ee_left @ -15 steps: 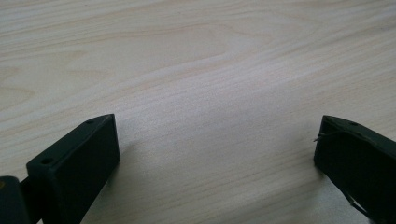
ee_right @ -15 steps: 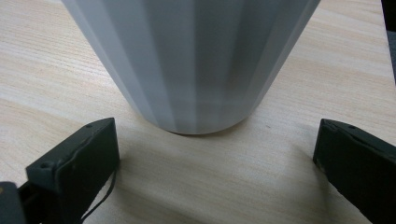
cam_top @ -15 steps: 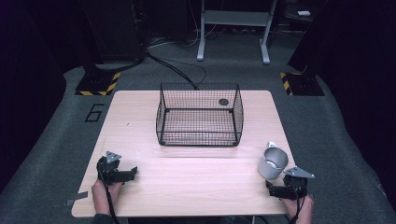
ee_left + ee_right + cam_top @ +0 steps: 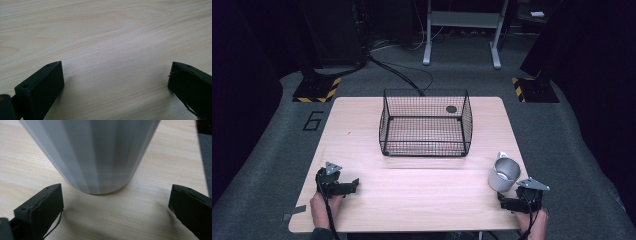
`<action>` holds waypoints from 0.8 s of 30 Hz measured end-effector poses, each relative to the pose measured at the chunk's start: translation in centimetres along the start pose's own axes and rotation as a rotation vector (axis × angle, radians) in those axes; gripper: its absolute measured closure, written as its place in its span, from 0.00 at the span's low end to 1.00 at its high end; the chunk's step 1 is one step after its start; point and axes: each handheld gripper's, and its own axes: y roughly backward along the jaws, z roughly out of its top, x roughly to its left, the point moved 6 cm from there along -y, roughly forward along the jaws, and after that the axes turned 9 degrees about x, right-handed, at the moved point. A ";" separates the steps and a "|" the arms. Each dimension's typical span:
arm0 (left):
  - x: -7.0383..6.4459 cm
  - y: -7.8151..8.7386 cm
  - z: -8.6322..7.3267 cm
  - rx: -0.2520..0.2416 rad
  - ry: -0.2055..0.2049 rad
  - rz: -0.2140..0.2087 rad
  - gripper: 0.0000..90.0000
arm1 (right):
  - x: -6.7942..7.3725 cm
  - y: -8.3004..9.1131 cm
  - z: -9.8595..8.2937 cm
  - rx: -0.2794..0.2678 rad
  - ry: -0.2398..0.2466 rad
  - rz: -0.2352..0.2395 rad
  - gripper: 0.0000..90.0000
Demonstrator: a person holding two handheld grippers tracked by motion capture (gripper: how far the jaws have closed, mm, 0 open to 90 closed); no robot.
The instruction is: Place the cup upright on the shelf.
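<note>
While released wide at the cup (image 4: 92,155), right gripper (image 4: 116,203) empty; left gripper (image 4: 116,85) likewise released over table (image 4: 105,32).

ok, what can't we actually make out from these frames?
- Metal cup: top and rim cut off by the right gripper view's upper edge; its inside is too small to read in the high view.
- Dark round spot at the wire basket: too small and behind mesh to identify.
- Right gripper: jaws blurred and dark from above.

Dark lab: hazard-striped stand bases (image 4: 316,90), floor cables (image 4: 404,70), carpet.
</note>
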 end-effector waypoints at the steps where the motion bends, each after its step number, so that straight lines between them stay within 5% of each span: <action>1: 0.0 0.0 0.0 0.000 0.004 -0.001 0.00 | 0.0 0.1 0.0 -0.008 -0.013 0.000 0.00; 14: 0.0 0.0 0.0 -0.001 0.001 0.000 0.00 | 1.6 3.3 3.5 -0.100 -0.032 0.038 0.00; 24: 0.0 0.0 0.0 -0.006 0.003 0.004 0.00 | 1.9 3.0 5.9 -0.116 -0.021 0.032 0.00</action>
